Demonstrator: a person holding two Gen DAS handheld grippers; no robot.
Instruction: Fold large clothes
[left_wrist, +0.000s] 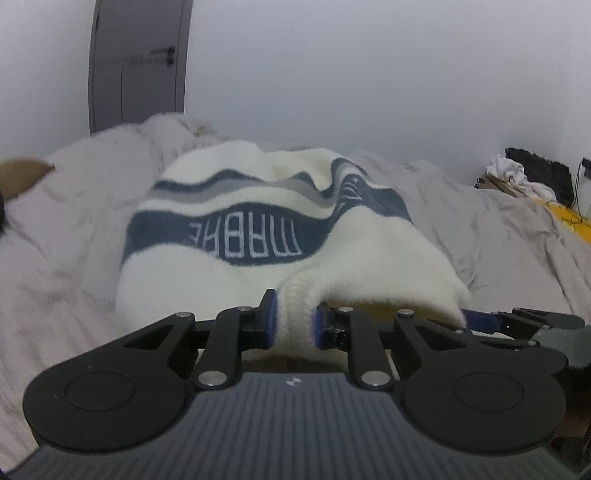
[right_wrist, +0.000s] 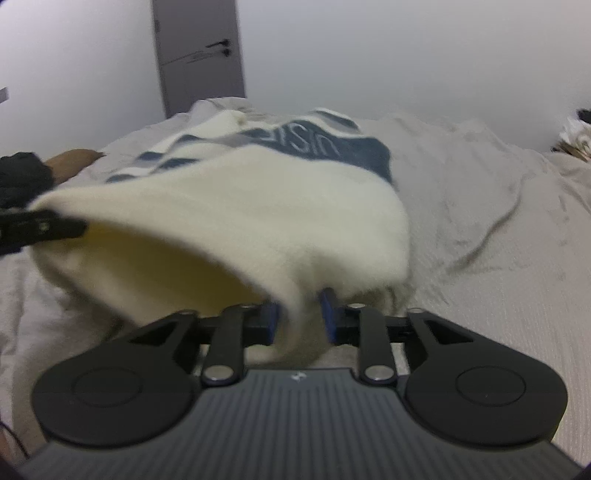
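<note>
Left wrist alone shows clutter (left_wrist: 532, 177) beyond the sweater (left_wrist: 236, 229).

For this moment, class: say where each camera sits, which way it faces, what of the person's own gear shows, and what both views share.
Left wrist: sits behind the left tool, faces across the bed toward the door; its pads pinch the sweater; the right tool shows at right.
Right wrist: sits behind the right tool, same direction; sweater hem between its pads; left tool at left.
Shared: sweater, bed, door, wall.
</note>
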